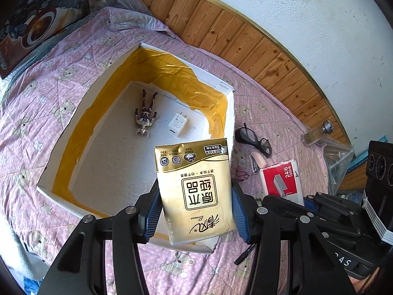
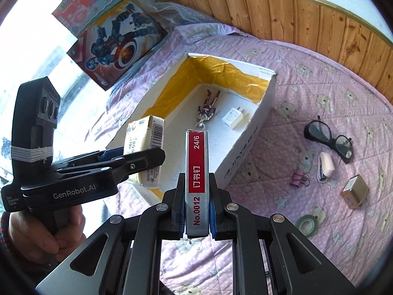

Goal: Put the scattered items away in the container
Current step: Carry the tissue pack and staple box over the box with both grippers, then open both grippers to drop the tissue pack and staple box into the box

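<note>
Left gripper (image 1: 196,211) clamped on a gold tissue pack (image 1: 195,189), held above the near edge of the white foil-lined box (image 1: 61,157). Right gripper (image 2: 197,221) clamped on a red staple box (image 2: 197,179), just short of that container; toy figure (image 1: 146,113) and charger (image 1: 177,121) lie inside.

Home bedroom, pink teddy-bear quilt (image 2: 319,78), wood-panelled wall (image 2: 307,17), toy boxes (image 2: 115,46) by window

both wrist views angled down, close above the bed, sharing the box (image 1: 73,123) (image 2: 265,103)
</note>
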`<act>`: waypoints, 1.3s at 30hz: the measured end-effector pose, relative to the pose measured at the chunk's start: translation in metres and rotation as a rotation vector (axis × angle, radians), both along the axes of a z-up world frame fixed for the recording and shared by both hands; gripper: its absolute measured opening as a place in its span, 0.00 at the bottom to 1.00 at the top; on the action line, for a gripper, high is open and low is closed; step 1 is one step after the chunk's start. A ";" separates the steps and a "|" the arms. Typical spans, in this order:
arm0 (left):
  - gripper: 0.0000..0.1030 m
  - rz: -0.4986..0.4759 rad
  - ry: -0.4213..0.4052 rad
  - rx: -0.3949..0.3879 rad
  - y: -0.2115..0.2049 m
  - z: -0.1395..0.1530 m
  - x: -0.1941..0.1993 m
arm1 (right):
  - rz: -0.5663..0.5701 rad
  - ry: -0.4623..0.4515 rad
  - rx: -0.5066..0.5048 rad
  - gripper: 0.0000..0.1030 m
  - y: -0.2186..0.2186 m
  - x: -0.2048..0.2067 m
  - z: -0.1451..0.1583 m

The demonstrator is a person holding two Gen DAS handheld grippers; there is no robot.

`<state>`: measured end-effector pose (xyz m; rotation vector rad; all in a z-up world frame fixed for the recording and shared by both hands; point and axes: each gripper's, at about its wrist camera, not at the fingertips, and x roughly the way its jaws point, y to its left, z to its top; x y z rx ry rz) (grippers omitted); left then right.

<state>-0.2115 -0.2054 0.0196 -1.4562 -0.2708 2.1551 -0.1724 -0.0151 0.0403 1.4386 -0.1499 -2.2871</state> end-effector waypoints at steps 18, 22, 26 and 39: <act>0.51 0.065 -0.095 -0.010 -0.001 -0.032 -0.026 | 0.066 0.001 0.038 0.15 -0.021 -0.059 -0.007; 0.51 0.073 -0.117 -0.015 0.002 -0.040 -0.032 | 0.076 -0.007 0.043 0.15 -0.023 -0.075 -0.014; 0.51 0.081 -0.134 -0.023 0.005 -0.047 -0.038 | 0.088 -0.019 0.045 0.15 -0.026 -0.090 -0.021; 0.51 0.137 -0.225 -0.022 -0.001 -0.074 -0.051 | 0.166 -0.072 0.082 0.15 -0.053 -0.131 -0.055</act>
